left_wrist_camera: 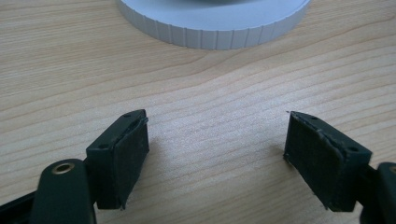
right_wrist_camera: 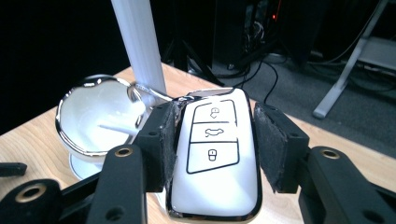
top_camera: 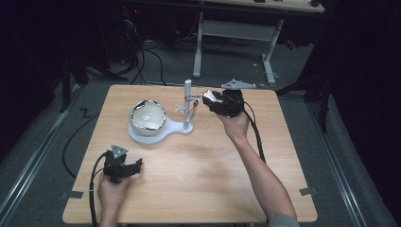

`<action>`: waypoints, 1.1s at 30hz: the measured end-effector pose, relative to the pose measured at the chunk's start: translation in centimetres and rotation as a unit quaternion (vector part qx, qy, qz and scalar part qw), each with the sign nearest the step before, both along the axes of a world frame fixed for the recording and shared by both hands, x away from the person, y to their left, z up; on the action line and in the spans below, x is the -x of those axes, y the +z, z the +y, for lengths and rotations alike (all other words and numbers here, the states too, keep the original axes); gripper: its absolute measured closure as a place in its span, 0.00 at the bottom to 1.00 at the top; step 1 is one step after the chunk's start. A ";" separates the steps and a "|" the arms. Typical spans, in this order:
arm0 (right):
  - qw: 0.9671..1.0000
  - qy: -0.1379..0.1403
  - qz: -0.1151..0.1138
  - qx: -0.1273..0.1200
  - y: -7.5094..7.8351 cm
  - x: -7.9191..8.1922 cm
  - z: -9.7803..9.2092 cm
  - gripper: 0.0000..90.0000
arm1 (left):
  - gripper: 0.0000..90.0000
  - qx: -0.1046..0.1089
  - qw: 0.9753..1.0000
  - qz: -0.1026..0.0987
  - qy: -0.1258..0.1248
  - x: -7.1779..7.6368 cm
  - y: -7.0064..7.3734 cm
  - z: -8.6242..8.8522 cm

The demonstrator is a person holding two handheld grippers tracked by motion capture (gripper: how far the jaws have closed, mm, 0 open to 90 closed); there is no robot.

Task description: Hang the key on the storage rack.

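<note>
A white car key fob [right_wrist_camera: 212,158] with three buttons and a chrome rim sits between the pads of my right gripper [right_wrist_camera: 217,116], which is shut on it. Its metal key ring [right_wrist_camera: 145,92] lies against the white post [right_wrist_camera: 138,44] of a stand. In the high view the right gripper [top_camera: 213,100] holds the fob [top_camera: 211,97] just right of the post [top_camera: 187,101], above the table's far middle. My left gripper [top_camera: 134,166] rests low at the front left, open, with bare wood between its jaws [left_wrist_camera: 217,126].
The stand's white base [top_camera: 163,134] carries a chrome-rimmed white bowl [top_camera: 148,117] left of the post; its ribbed edge [left_wrist_camera: 215,32] lies just ahead of the left gripper. The wooden table [top_camera: 203,184] drops to grey floor on all sides. A desk frame [top_camera: 236,33] stands behind.
</note>
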State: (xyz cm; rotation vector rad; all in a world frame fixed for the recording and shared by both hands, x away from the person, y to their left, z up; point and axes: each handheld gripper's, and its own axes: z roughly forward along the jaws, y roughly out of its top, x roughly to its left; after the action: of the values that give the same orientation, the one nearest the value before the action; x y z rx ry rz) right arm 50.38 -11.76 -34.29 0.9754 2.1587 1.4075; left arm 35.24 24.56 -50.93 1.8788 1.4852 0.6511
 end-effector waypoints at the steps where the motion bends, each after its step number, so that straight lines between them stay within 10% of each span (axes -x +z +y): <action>1: 1.000 -0.001 0.003 0.001 -0.2 0.0 0.0 0.56 | 0.25 0.000 1.000 0.000 0.000 0.0 0.0 0.0; 33: 0.999 -0.002 0.033 0.033 -4.1 -0.1 0.8 0.56 | 0.25 0.000 1.000 0.000 0.000 0.0 0.0 0.0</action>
State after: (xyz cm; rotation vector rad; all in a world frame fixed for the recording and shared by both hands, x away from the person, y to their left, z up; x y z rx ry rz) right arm 50.52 -10.95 -38.34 1.0138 2.2350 1.3114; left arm 35.24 24.56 -50.93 1.8786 1.4846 0.6505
